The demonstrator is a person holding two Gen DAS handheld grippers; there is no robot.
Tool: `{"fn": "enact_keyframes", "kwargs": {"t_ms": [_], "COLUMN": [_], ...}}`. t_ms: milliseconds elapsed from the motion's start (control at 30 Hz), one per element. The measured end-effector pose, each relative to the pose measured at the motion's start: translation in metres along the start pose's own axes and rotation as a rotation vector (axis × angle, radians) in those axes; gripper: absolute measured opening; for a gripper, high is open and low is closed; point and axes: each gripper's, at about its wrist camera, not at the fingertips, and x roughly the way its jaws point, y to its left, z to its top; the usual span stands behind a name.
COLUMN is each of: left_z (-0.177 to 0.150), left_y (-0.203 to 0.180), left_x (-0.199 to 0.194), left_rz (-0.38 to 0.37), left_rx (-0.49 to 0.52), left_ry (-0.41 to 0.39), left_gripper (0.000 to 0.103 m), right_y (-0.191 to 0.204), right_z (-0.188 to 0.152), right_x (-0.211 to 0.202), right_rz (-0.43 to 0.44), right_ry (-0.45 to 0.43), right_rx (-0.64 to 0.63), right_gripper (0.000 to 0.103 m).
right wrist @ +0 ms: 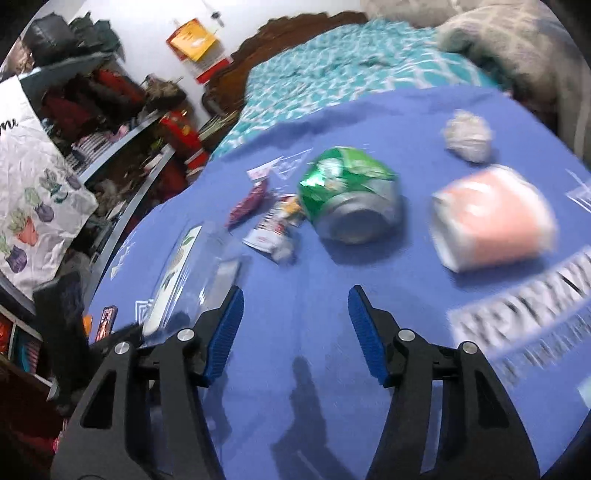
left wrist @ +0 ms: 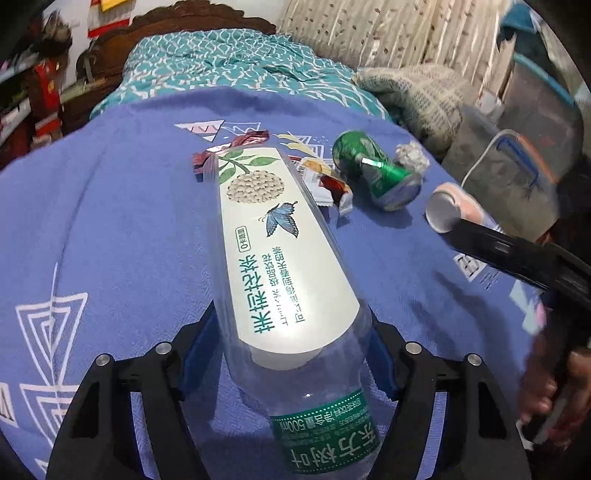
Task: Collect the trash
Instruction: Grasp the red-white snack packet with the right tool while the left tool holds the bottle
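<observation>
**Ana:** Trash first, nearest the cameras: what does the left gripper (left wrist: pixel 295 354) have?

**Ben:** A clear plastic bottle (left wrist: pixel 280 258) with a pale label showing a butterfly and a green band near its neck. It runs lengthwise between the blue pads (left wrist: pixel 382 363), which sit tight against its sides, so the jaws are clamped on it. The bottle points away over the blue blanket (left wrist: pixel 110 221).

**Ana:** And the right gripper (right wrist: pixel 295 332)?

**Ben:** Its jaws stand apart with only blanket between them; nothing is held. The view is blurred. The same bottle shows just off its left finger.

**Ana:** What lies beyond?

**Ben:** In the right wrist view, a crushed green can (right wrist: pixel 351 199) lies on its side ahead of the jaws, its silver base turned toward the camera. To its right is a pink paper cup (right wrist: pixel 495 218), also on its side. Left of the can are torn wrappers (right wrist: pixel 269 225), a white one and a dark red one, close together.

**Ana:** Farther still?

**Ben:** A crumpled ball of pale paper (right wrist: pixel 469 136) sits past the cup, apart from it. Behind the blanket lies a teal patterned bedcover (left wrist: pixel 229 70), then a dark carved wooden headboard (left wrist: pixel 199 22). A grey knitted throw (left wrist: pixel 424 99) is heaped at the right edge in the left wrist view.
</observation>
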Motion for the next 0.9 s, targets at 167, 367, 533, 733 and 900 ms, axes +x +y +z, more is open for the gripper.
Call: {"fn": "enact_keyframes", "kwargs": {"t_ms": [167, 367, 533, 733, 900], "left_z": [0.008, 0.011, 0.012, 0.008, 0.004], "left_y": [0.033, 0.069, 0.066, 0.058, 0.034], "left_x": [-0.006, -0.012, -0.013, -0.021, -0.030], "left_rz": [0.033, -0.017, -0.042, -0.048, -0.146], "left_rx": [-0.063, -0.152, -0.134, -0.104, -0.062], "left_ry": [-0.023, -0.043, -0.051, -0.090, -0.087], "left_gripper": [0.066, 0.066, 0.066, 0.065, 0.065], "right_y": [0.024, 0.022, 0.042, 0.056, 0.042], "right_z": [0.017, 0.040, 0.039, 0.009, -0.025], "right_x": [0.064, 0.104, 0.109, 0.055, -0.015], "right_rz": [-0.042, -0.144, -0.175, -0.114, -0.102], "right_ry": [0.041, 0.051, 0.069, 0.014, -0.066], "right_rx": [-0.021, -0.058, -0.140, -0.164, -0.163], "right_gripper": [0.060, 0.056, 0.019, 0.014, 0.014]}}
